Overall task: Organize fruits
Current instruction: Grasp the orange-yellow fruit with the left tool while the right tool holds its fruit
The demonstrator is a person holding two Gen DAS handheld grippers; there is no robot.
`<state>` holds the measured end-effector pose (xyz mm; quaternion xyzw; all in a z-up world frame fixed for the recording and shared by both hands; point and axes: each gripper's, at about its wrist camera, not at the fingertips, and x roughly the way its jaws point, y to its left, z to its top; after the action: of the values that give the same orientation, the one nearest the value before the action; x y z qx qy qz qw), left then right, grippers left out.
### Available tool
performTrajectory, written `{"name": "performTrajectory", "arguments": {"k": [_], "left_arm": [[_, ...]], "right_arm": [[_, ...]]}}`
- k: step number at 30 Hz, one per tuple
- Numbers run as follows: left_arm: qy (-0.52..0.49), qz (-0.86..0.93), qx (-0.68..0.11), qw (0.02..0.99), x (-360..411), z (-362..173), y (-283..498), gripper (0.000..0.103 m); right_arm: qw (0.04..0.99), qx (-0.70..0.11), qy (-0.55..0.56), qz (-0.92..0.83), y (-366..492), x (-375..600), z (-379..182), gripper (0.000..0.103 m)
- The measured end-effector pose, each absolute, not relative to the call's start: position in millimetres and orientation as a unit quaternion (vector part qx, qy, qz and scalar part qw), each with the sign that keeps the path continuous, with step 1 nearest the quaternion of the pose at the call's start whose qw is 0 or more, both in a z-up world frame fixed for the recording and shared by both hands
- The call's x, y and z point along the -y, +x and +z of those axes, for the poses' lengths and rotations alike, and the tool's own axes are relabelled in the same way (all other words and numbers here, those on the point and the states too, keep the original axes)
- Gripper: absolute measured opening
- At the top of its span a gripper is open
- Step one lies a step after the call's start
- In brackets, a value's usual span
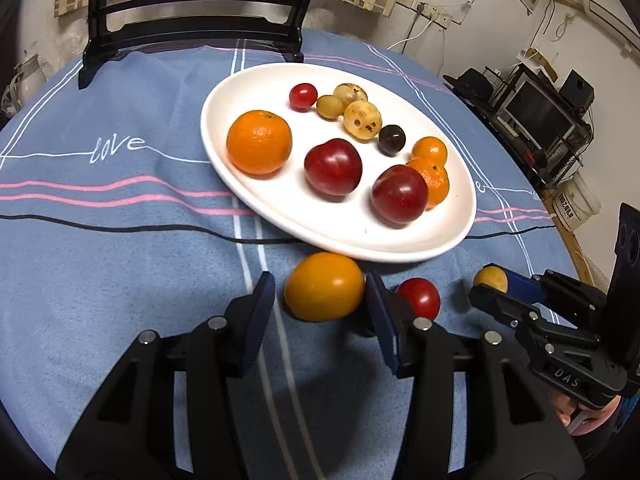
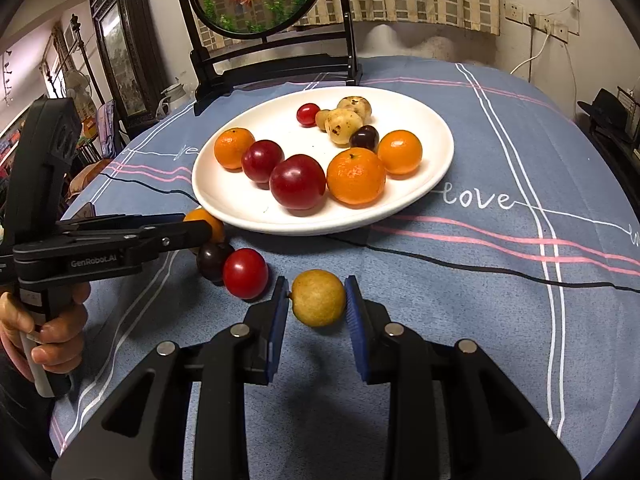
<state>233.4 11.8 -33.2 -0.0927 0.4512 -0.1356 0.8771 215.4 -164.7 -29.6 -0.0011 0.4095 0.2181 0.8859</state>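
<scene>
Straddling an orange fruit (image 1: 324, 286), the left claw (image 1: 320, 304) gapes beside the plate (image 1: 256, 80).

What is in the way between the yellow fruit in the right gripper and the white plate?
Nothing visible. The right gripper has its pads at both sides of the yellow fruit, and only bare tablecloth lies between it and the near rim of the white plate. The cherry tomato sits off to the left.
</scene>
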Motion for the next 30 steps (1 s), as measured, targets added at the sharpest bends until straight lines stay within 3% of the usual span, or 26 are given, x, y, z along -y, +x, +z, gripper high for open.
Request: {"name": "performTrajectory", "arguments": {"k": [8, 11, 17, 23, 30], "left_arm": [[-0.132, -0.159, -0.464, 0.861, -15, -41, 243, 0.048], [-0.12, -0.162, -0.463, 0.863, -12, -38, 236, 0.041], [-0.063, -0.148, -0.445, 0.881, 0, -31, 225, 0.041], [-0.15, -0.164, -0.468, 0.855, -22, -40, 237, 0.04], [-0.135, -0.167, -0.442, 0.871, -19, -23, 221, 0.04]], "right_arm": [[0.886, -0.412, -0.004, 0.214, 216, 163, -31, 0.03], [0.887, -0.41, -0.004, 0.212, 216, 164, -30, 0.03], [0.889, -0.408, -0.002, 0.209, 216, 165, -30, 0.03], [0.889, -0.41, -0.007, 0.206, 216, 163, -31, 0.03], [0.893, -0.4, 0.001, 0.208, 215, 167, -27, 0.03]]}}
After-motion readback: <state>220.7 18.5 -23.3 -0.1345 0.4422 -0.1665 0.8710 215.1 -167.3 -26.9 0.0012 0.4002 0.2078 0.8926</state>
